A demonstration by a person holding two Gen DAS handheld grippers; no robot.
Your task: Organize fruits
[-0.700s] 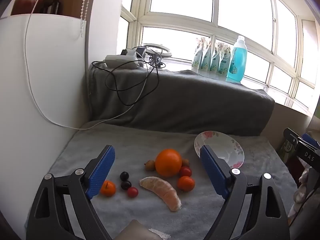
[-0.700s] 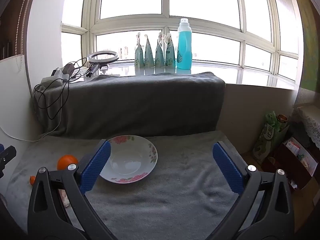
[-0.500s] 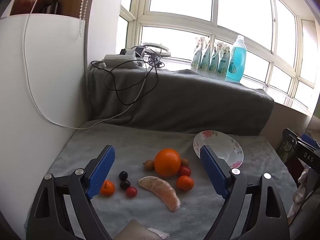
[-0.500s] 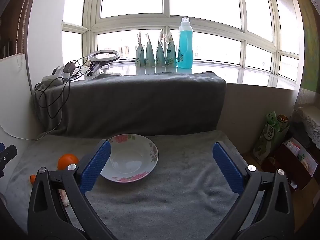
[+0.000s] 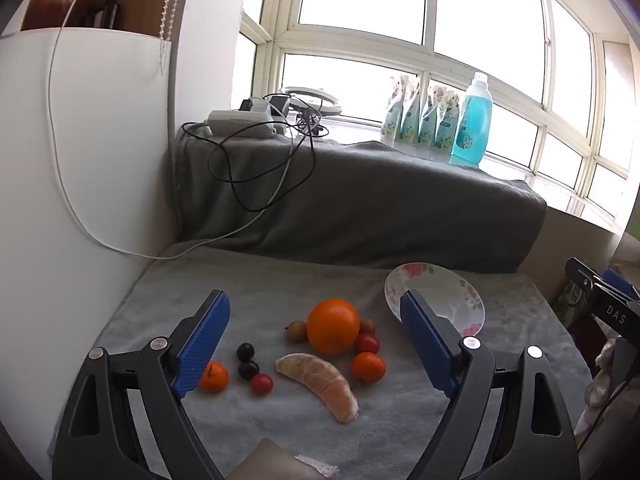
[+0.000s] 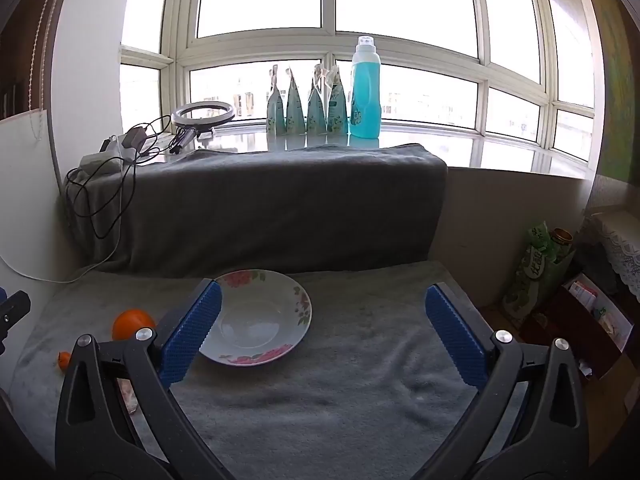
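On the grey towel lies a cluster of fruit: a big orange (image 5: 333, 326), a peeled citrus segment (image 5: 320, 384), two small tangerines (image 5: 368, 367) (image 5: 214, 377), red cherry tomatoes (image 5: 261, 384), two dark grapes (image 5: 245, 352) and small brown fruits (image 5: 297, 330). A white floral plate (image 5: 448, 300) (image 6: 260, 316) sits empty to their right. My left gripper (image 5: 316, 340) hovers open above the fruit, nothing between its blue pads. My right gripper (image 6: 320, 328) is open above the towel, the plate beside its left pad. The orange (image 6: 132, 322) shows at the left of the right wrist view.
A grey-draped ledge (image 6: 256, 200) backs the towel, with a power strip and cables (image 5: 244, 124), a ring light (image 6: 202, 114), pouches and a blue bottle (image 6: 365, 92) on the sill. A white panel (image 5: 80, 180) stands at left. Bags and boxes (image 6: 560, 280) crowd the right.
Both views have shifted only slightly; the fruit and plate lie where they were and both grippers stay open.
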